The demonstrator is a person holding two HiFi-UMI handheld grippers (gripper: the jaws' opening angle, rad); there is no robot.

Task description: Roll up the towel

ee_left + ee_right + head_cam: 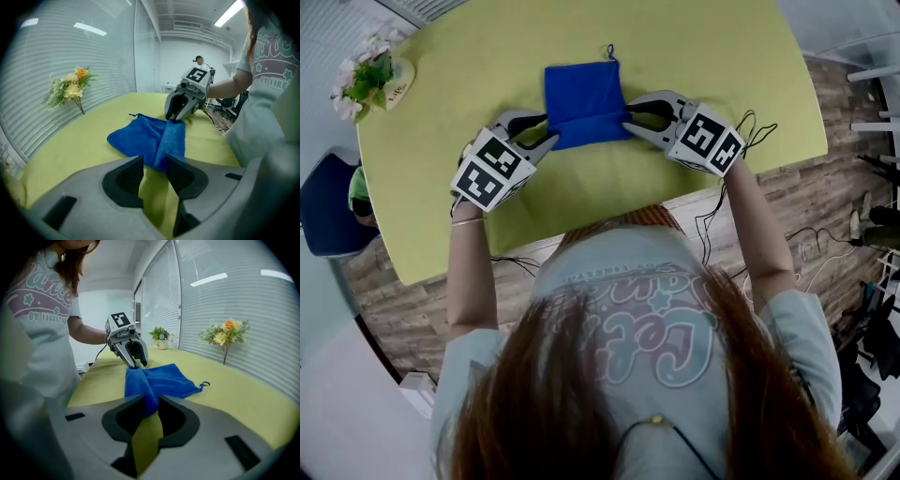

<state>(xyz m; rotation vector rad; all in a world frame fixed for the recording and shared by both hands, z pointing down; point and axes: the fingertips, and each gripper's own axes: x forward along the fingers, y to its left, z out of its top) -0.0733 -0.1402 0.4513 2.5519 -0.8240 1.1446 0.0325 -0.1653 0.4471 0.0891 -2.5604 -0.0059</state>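
Rolling barely started: blue terry towel (581, 98) lies mid yellow-green table (487, 56), near edge turned over once, rest flat. Roll's ends sit at left gripper (548, 131) and right gripper (628, 120), fingers apart, not clamping. Plenty of bare table beyond; far edge well off.

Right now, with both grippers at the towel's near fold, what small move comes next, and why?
The left gripper and right gripper stand slightly open at the ends of the near fold in the blue towel; most of it lies flat. So probably close both on the fold and roll it onward.
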